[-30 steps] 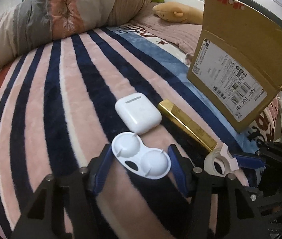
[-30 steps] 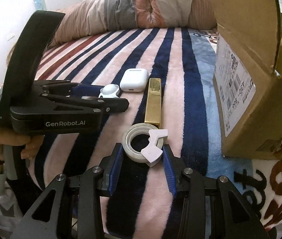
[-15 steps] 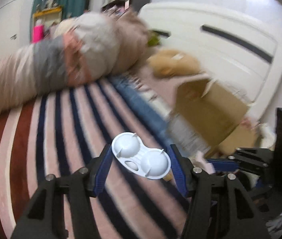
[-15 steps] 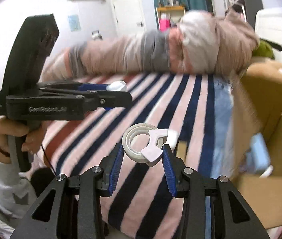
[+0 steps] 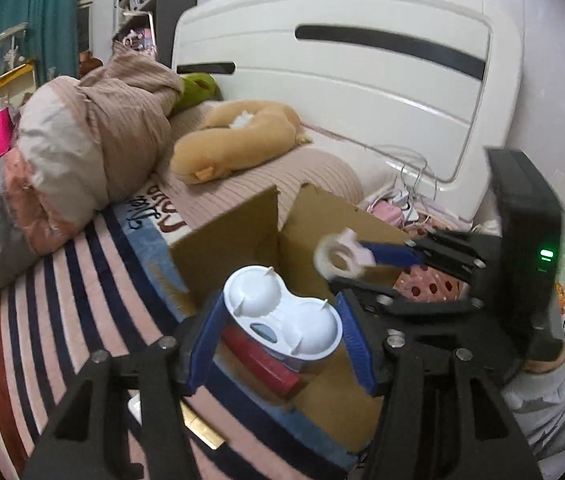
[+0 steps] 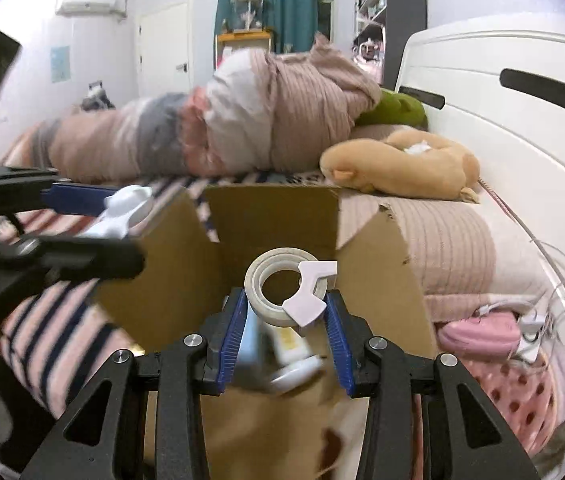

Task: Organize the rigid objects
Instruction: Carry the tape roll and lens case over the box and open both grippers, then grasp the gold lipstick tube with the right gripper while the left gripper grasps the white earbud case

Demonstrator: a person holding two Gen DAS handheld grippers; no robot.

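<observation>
- Clamping a white contact lens case [image 5: 282, 316] between its blue pads, the left gripper [image 5: 278, 340] hangs over the open cardboard box [image 5: 226, 248].
- Right gripper [image 6: 286, 320] pinches a tape roll [image 6: 282, 292] above the same box, which stands on the striped blanket [image 5: 62, 304].

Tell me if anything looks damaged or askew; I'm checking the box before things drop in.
The cardboard box has a ragged, torn flap edge at its right corner, with flaps splayed open unevenly. Otherwise nothing stands out.
</observation>
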